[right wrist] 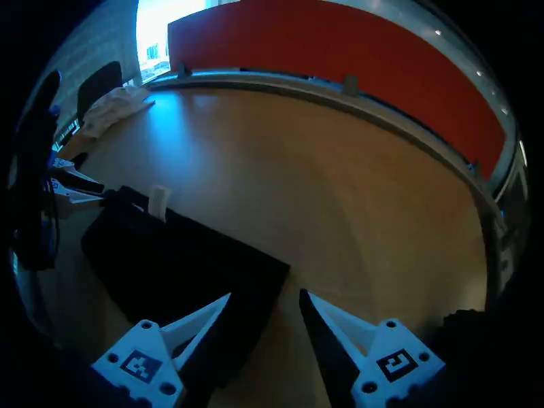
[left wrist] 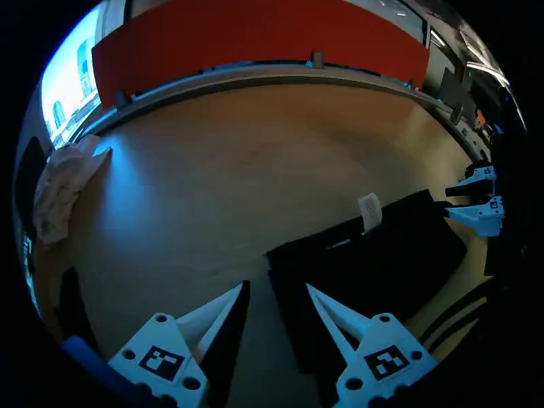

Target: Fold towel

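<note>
A black towel (left wrist: 387,251) lies flat on the wooden table (left wrist: 224,177), with a white label (left wrist: 370,211) sticking out at its far edge. In the left gripper view my left gripper (left wrist: 275,291) is open, low over the towel's left end; the cloth's edge runs under its right finger. My right gripper (left wrist: 479,200) shows small at the towel's far right end. In the right gripper view the right gripper (right wrist: 265,297) is open, and the towel's (right wrist: 177,265) right corner lies just ahead of its left finger. The label (right wrist: 158,202) and the left gripper (right wrist: 75,187) are at the far left.
A crumpled white cloth (left wrist: 61,187) (right wrist: 112,105) lies at the table's far left corner. A red partition (left wrist: 258,34) (right wrist: 353,61) stands along the table's back edge. A dark chair (right wrist: 98,85) stands beyond the corner. Bare wood (right wrist: 326,177) stretches behind the towel.
</note>
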Demonstrator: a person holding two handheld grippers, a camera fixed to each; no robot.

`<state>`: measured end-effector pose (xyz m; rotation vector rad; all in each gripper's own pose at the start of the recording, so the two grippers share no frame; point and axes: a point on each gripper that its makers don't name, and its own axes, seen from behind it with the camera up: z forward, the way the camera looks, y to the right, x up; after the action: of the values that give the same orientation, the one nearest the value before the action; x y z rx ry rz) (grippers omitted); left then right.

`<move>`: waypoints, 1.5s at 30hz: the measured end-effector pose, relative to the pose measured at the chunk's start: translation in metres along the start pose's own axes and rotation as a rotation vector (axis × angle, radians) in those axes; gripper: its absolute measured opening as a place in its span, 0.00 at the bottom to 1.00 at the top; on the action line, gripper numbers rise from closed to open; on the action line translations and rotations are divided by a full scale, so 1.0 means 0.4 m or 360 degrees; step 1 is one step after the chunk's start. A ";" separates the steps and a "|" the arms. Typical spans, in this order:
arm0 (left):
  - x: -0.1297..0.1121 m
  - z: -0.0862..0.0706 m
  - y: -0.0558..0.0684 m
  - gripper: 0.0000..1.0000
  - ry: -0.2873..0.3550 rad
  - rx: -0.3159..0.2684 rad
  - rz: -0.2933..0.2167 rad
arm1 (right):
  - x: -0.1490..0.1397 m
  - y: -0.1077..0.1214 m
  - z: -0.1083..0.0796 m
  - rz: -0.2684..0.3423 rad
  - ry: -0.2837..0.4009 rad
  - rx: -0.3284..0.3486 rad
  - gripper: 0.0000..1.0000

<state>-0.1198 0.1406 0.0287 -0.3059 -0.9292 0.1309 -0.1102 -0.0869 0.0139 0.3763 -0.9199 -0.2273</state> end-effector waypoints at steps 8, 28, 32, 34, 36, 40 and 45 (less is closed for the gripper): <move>0.015 0.001 -0.012 0.61 0.0012 0.0012 0.0000 | 0.025 0.021 0.003 -0.0009 0.0020 -0.0038 0.79; 0.024 -0.037 -0.028 0.96 0.0062 0.0025 -0.0024 | 0.028 0.018 -0.040 -0.0030 0.0062 -0.0051 1.00; 0.024 -0.046 -0.027 0.96 0.0070 0.0026 -0.0018 | 0.027 0.013 -0.052 -0.0019 0.0071 -0.0046 1.00; 0.022 -0.051 -0.028 0.96 0.0073 0.0028 -0.0019 | 0.028 0.013 -0.059 -0.0010 0.0077 -0.0047 1.00; 0.019 -0.057 -0.029 0.96 0.0076 0.0031 -0.0022 | 0.029 0.013 -0.066 -0.0002 0.0083 -0.0048 1.00; 0.010 -0.069 -0.031 0.97 0.0081 0.0036 -0.0036 | 0.027 0.013 -0.084 0.0014 0.0098 -0.0050 1.00; -0.003 -0.090 -0.039 0.96 0.0097 0.0062 -0.0062 | 0.024 0.009 -0.109 0.0035 0.0126 -0.0052 1.00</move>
<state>-0.0920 0.1180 0.0126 -0.2539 -0.8709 0.1032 -0.0692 -0.0775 -0.0017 0.3422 -0.8414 -0.2056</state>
